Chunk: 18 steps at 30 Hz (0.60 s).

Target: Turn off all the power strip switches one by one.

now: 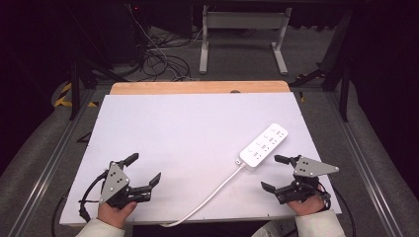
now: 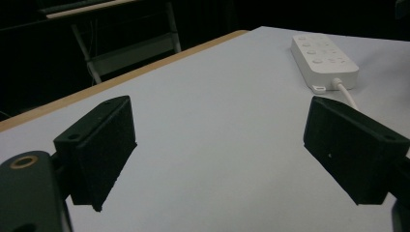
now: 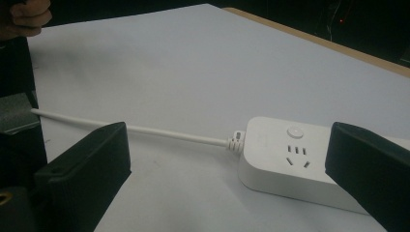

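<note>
White moulded-plastic power strip [image 1: 263, 144], one item, lying flat on the right half of the white table top [image 1: 173, 133], set diagonally with its cord end toward the person. Rigid shell, probably light to moderate in weight; smooth and likely slippery, not fragile in ordinary handling. Upper face carries socket holes and a round button near the cord end. Best hold, by judgement: across the two long side walls, clear of the button. Attached white cable [image 1: 210, 196]: round, pliable, trailing off the near table edge; it will drag and may swing the strip when lifted. Right gripper [image 1: 277, 173]: jaws wide apart, empty, just beside the cord end. Left gripper [image 1: 145, 168]: jaws wide apart, empty, well apart from the strip.
</note>
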Tool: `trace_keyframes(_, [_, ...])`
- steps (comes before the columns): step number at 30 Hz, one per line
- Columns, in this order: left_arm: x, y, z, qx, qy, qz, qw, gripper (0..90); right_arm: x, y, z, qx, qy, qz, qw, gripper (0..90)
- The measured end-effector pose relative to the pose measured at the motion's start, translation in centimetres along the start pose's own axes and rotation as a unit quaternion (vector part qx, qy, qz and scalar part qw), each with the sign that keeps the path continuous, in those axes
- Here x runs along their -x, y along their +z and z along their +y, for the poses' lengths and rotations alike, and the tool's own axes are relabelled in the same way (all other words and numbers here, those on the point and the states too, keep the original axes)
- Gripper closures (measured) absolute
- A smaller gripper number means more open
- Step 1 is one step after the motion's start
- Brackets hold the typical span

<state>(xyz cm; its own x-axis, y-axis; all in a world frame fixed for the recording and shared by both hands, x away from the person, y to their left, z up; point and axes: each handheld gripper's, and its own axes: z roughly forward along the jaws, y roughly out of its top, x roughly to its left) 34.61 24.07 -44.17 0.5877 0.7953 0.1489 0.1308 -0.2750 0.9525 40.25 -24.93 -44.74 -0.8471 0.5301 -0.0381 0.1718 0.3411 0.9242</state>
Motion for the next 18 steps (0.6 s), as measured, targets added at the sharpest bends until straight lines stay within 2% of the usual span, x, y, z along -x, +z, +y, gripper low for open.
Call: trace_keyframes(18, [-0.03,-0.06,-0.03,-0.001,-0.002,0.002,1.0000,11.9,0.07,0.05,0.31,-0.008,0.001,-0.001,1.0000,5.2])
